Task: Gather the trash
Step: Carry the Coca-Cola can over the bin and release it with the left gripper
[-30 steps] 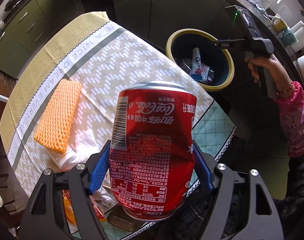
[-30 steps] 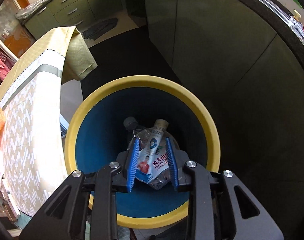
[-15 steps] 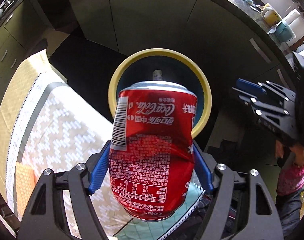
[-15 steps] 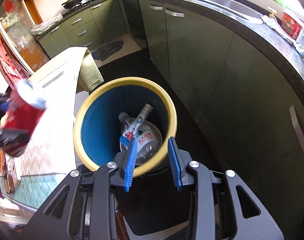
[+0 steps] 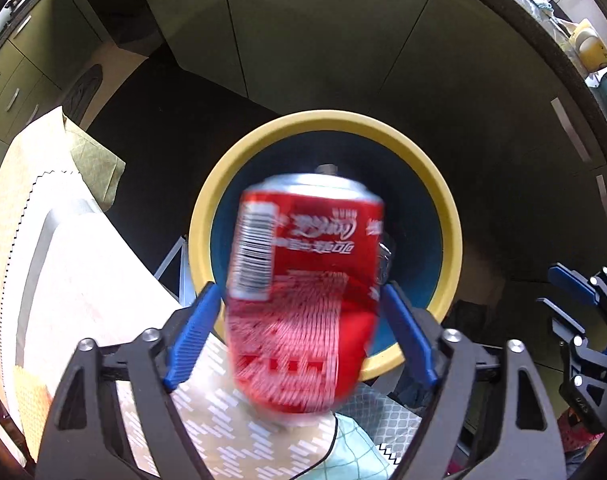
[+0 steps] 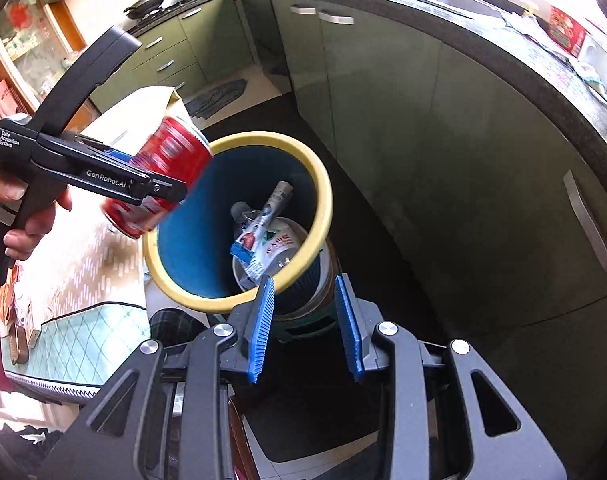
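Note:
A dented red cola can point(image 5: 303, 288) hangs blurred between the blue pads of my left gripper point(image 5: 299, 294), directly over the yellow-rimmed blue bin point(image 5: 443, 208). The jaws are opening, and a gap shows on each side of the can. In the right wrist view the same can point(image 6: 163, 176) tilts above the bin's near-left rim point(image 6: 323, 200). My right gripper point(image 6: 303, 284) stands open and empty just outside the bin's near rim. A crushed plastic bottle and a wrapper point(image 6: 271, 236) lie in the bin.
The table with its patterned cloth point(image 5: 83, 280) borders the bin on the left; an orange foam net point(image 5: 27, 400) lies on it. Green kitchen cabinets point(image 6: 423, 120) curve behind the bin. A hand point(image 6: 27, 216) grips the left tool's handle.
My left gripper carried the can from over the table to above the bin, and its jaws have widened around the now blurred can. My right gripper backed out of the bin, leaving the bottle inside.

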### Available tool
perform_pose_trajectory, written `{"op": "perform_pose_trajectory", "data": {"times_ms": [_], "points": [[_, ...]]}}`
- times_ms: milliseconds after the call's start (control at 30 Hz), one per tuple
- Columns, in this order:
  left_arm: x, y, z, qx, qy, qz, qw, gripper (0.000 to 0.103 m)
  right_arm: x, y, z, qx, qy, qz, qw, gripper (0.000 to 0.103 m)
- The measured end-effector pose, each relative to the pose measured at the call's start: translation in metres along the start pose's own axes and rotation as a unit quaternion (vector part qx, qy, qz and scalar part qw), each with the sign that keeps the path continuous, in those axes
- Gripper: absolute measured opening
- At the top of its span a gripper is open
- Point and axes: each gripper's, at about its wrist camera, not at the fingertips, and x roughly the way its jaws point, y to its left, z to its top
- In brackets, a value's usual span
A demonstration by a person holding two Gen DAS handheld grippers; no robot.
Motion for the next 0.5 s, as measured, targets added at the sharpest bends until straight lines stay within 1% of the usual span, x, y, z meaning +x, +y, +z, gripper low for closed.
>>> {"op": "perform_pose_trajectory", "data": {"times_ms": [33,67,100,200,267,333,367,400,500], "points": [[-0.003,0.001,-0.001,0.001,-0.003,-0.001,1.0,0.081,-0.001,0.002,0.001,-0.005,-0.001,0.001,1.0,0.032],[-0.007,0.003,-0.003,0.002,-0.006,-0.004,1.0,0.084,-0.002,0.005,0.003,-0.008,-0.002,0.0,1.0,0.032],[-0.011,0.005,-0.005,0.003,-0.009,-0.006,0.9999,0.085,-0.003,0.007,0.003,-0.01,-0.004,-0.001,1.0,0.032],[-0.031,0.014,-0.015,0.002,-0.028,-0.019,0.9994,0.085,-0.008,0.018,0.005,-0.018,-0.009,-0.003,1.0,0.032],[-0.051,0.025,-0.027,-0.004,-0.046,-0.024,0.9987,0.085,-0.011,0.024,0.004,-0.024,-0.01,-0.005,1.0,0.032],[-0.075,0.038,-0.043,-0.012,-0.062,-0.031,0.9975,0.085,-0.014,0.033,0.003,-0.032,-0.009,-0.004,0.999,0.032],[-0.087,0.048,-0.051,-0.018,-0.072,-0.032,0.9967,0.085,-0.014,0.038,0.004,-0.039,-0.006,0.001,0.999,0.035],[-0.1,0.057,-0.06,-0.025,-0.082,-0.031,0.9958,0.085,-0.014,0.048,0.003,-0.052,-0.001,0.006,0.999,0.039],[-0.135,0.088,-0.101,-0.053,-0.103,-0.024,0.9929,0.085,-0.011,0.09,0.001,-0.099,0.006,0.034,0.994,0.044]]}}
